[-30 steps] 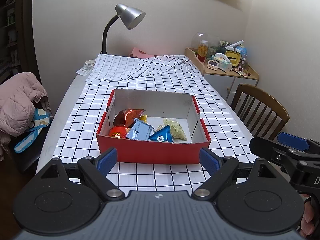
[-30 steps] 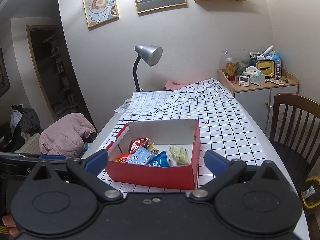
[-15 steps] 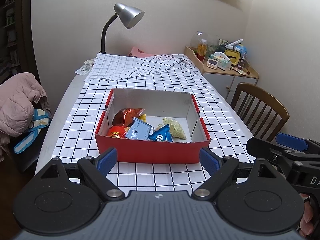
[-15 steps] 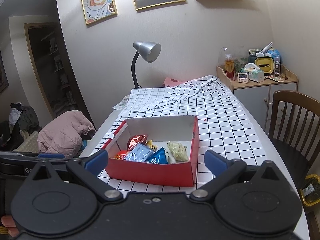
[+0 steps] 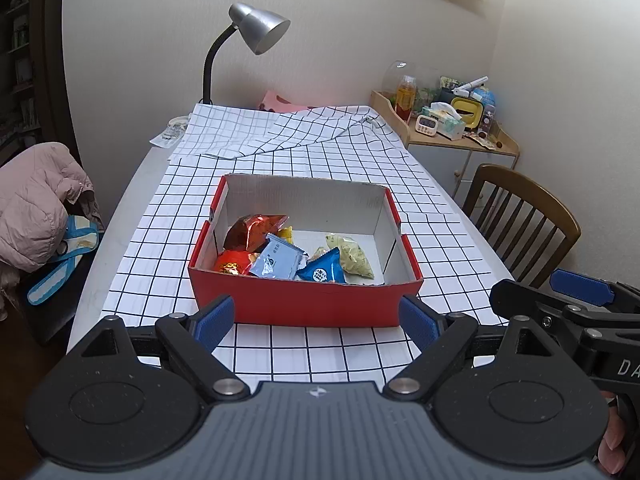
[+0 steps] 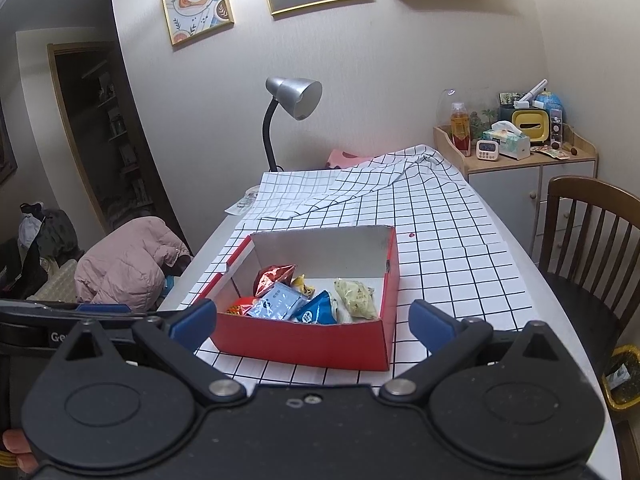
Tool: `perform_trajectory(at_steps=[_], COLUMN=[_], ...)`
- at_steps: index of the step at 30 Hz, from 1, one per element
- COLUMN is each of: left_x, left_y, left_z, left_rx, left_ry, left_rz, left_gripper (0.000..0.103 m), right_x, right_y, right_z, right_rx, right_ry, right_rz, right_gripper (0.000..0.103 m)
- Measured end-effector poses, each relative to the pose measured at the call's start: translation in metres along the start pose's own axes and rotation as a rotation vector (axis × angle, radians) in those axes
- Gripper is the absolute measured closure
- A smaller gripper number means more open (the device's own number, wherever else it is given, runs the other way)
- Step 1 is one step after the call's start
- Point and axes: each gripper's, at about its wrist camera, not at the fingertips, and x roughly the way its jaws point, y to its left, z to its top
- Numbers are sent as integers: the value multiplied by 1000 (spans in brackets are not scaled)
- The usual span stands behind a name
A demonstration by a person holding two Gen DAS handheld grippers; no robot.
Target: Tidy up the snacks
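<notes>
Pictures [image 6: 196, 2] | right-wrist view only | red box [image 5: 304, 304] | both views

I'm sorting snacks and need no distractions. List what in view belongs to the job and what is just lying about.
Belongs to the job:
red box
snack packets inside it
left hand-held gripper, open
right hand-held gripper, open

Just lying about:
desk lamp
checked cloth
pink jacket
wooden chair
timer

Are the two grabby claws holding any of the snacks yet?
No, nothing is held. The left gripper and right gripper both have their jaws wide open, short of the red box. The snack packets all lie inside it.
</notes>
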Motion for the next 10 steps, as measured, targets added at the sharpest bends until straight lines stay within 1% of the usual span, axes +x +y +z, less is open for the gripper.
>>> perform_trajectory(at_steps=[3,6,10], left_x=[1,4,8], left_y=[0,2,1], left_z=[1,1,1], left_rx=[-4,-25,-22], left_ry=[4,16,20], left_rz=[-7,-37,-30], left_gripper=[14,14,14], right_x=[1,2,4], right_y=[-1,-2,-4], right_z=[0,-1,-4], right_rx=[3,2,6], right_ry=[4,10,20], right_rz=[0,-1,-1], right_gripper=[0,0,0])
